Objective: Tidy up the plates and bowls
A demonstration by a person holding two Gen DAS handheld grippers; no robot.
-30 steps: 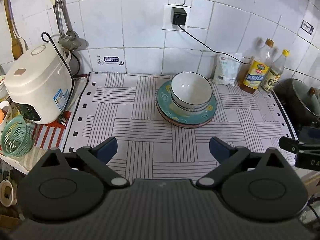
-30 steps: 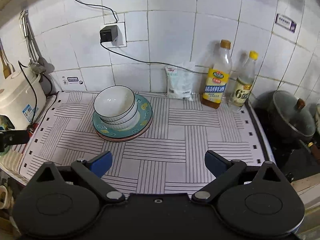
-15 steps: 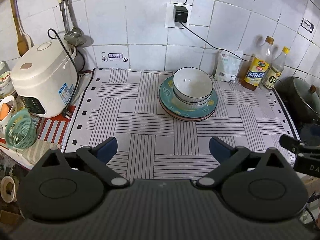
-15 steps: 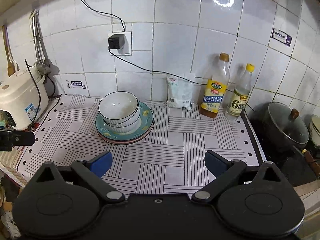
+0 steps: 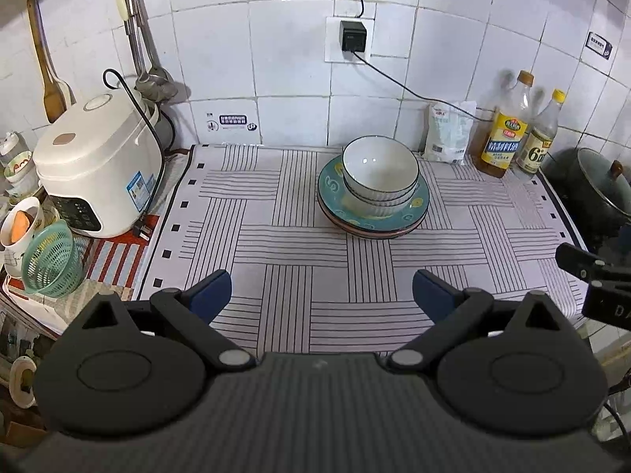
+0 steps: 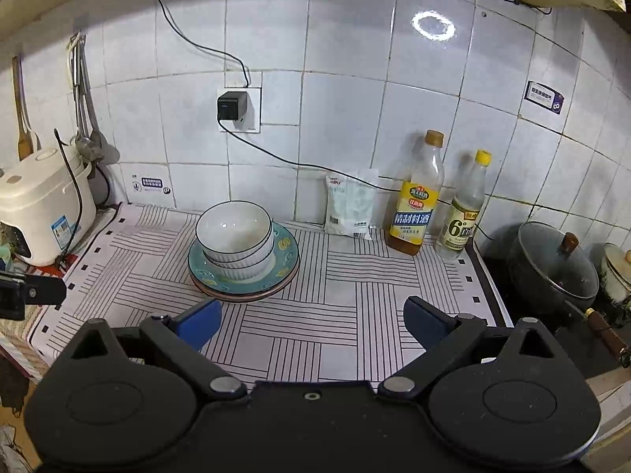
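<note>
Two white ribbed bowls [image 5: 379, 173] [image 6: 234, 238] sit nested on a teal plate [image 5: 330, 188] [image 6: 286, 254], which rests on a reddish plate beneath, all on the striped mat [image 5: 299, 244] [image 6: 347, 307] near the wall. My left gripper [image 5: 320, 293] hangs open over the mat's near edge, well short of the stack, nothing between its blue pads. My right gripper [image 6: 311, 321] is open too, empty, with the stack ahead and to the left of its left finger. Each gripper's tip shows at the edge of the other's view.
A white rice cooker [image 5: 98, 169] and a green basket [image 5: 51, 260] stand at the left. A white bag [image 6: 351, 205], two bottles [image 6: 414, 205] and a dark lidded pot [image 6: 552, 264] line the right. A cable runs from the wall plug [image 5: 353, 37].
Both grippers have drawn back and upward from the stack, so the counter looks farther off and more wall shows. Both stayed open. The bowls and plates have not moved.
</note>
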